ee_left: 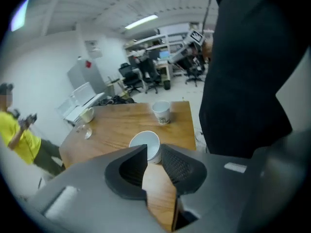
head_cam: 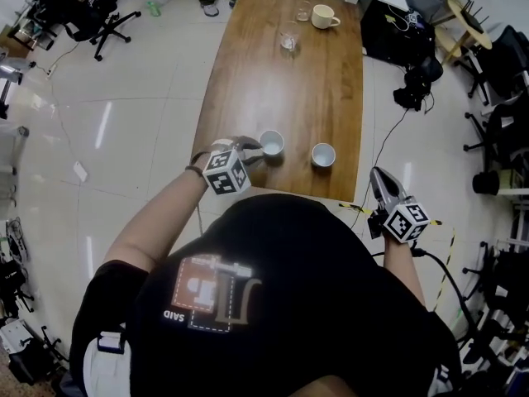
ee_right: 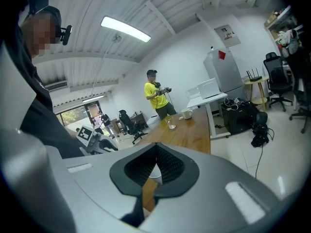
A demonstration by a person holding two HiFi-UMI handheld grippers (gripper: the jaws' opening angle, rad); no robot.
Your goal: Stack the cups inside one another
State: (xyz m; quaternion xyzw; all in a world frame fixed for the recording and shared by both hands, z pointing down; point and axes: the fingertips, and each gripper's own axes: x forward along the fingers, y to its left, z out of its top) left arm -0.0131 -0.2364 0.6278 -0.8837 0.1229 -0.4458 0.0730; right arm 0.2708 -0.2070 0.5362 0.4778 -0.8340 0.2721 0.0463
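Nearest, below the table's (head_cam: 248, 73) near right corner and off its top, the right gripper (head_cam: 378, 179) is held out over the floor. Its fingers meet at the tips and clamp nothing. Through the slit beneath them, the right gripper view shows a bit of white cup and the wood.

The left gripper (head_cam: 252, 149) lies over the near edge of the table, pointing at the left cup (head_cam: 271, 143). Its fingers (ee_left: 131, 166) are apart with bare wood between them, and the cup's near wall sits right at the tips. Whether they touch it cannot be told.

Both white cups stand upright on the wood close to the near edge, long axis vertical and mouths up, each showing an empty inside. The right cup (head_cam: 323, 155) stands to the side of the left one, apart from it, with a faint print on its wall. Neither is inside the other.

The middle of the table is bare wood. At the far end stand a cream mug (head_cam: 324, 16), handle to the right, and two clear glasses (head_cam: 288, 40), one beside the mug.

Beyond the table, in the right gripper view, a person in a yellow shirt (ee_right: 156, 93) stands holding something in both hands.
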